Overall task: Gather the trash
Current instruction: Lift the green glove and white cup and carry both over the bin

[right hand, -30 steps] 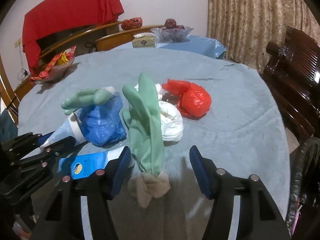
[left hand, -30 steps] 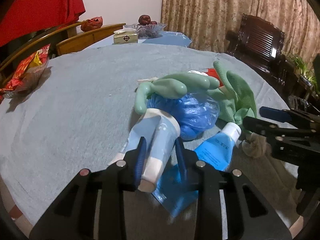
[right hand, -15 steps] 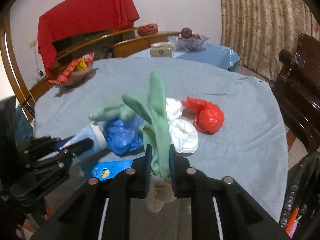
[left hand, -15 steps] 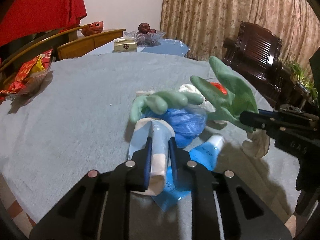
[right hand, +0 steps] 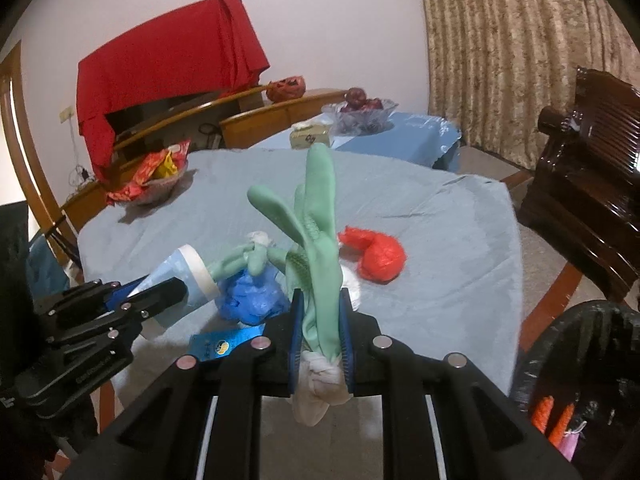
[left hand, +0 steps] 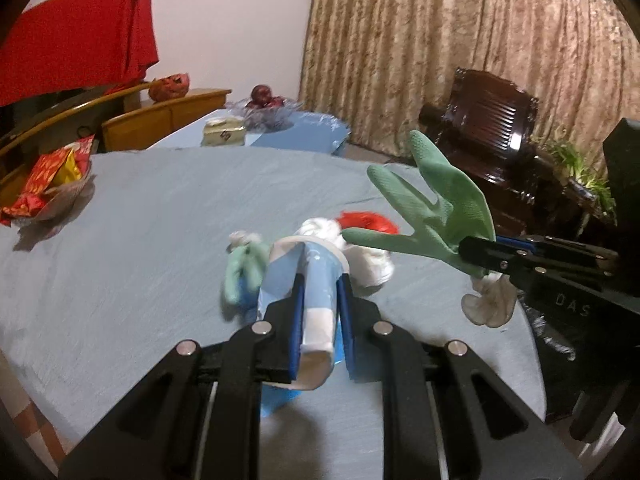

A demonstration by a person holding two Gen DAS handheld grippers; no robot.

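My left gripper (left hand: 320, 304) is shut on a squashed light-blue paper cup (left hand: 316, 276), lifted off the grey-blue table (left hand: 160, 220). The right gripper (right hand: 320, 320) is shut on the cuff of a green rubber glove (right hand: 316, 220), which stands up above the jaws. In the left wrist view the glove (left hand: 440, 204) hangs at the right. Lying on the table are a second green glove (right hand: 248, 260), a blue bag (right hand: 252, 300), a white bag (left hand: 360, 256), a red bag (right hand: 380, 258) and a blue tube (right hand: 224, 342).
A black bin bag (right hand: 580, 360) with rubbish stands open at the lower right, off the table. A snack basket (right hand: 154, 176) sits at the table's far left. Behind are a fruit bowl (right hand: 360, 114), a tissue box (right hand: 312, 134) and a dark wooden chair (right hand: 592, 200).
Both grippers closed, the left on the cup and the right on the green glove, then rose with them off the table. The other trash stayed where it lay.
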